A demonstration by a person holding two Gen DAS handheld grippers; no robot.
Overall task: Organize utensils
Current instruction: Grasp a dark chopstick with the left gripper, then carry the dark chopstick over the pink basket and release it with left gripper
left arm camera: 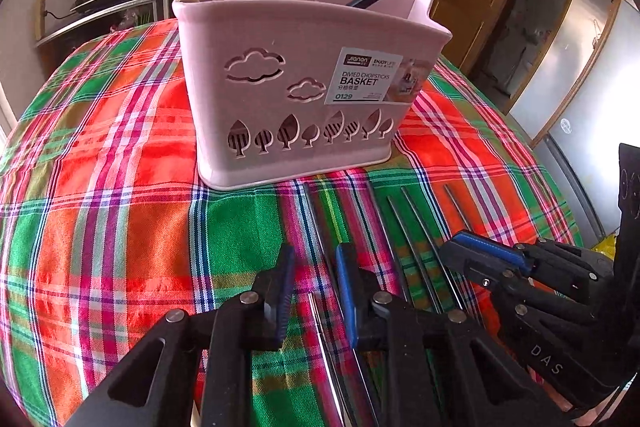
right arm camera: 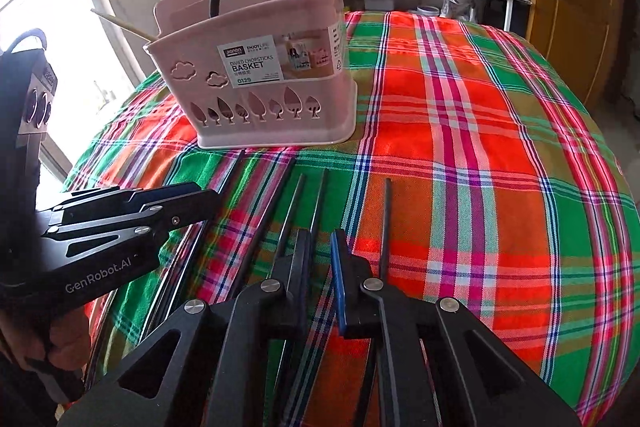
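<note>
Pink basket [left arm camera: 296, 99] on plaid cloth [left arm camera: 100, 187], chopsticks [right arm camera: 316, 203] lying before it

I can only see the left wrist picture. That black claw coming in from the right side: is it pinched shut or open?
Observer: Open. In the right wrist view the right gripper has its fingers slightly apart, and a dark chopstick on the cloth runs toward the gap.
Operator: Is a machine holding the other claw?
Observer: No. A bare hand grips the handle of the left gripper.
Operator: Where does all the daylight come from?
Observer: From a bright window, left of the pink basket.
</note>
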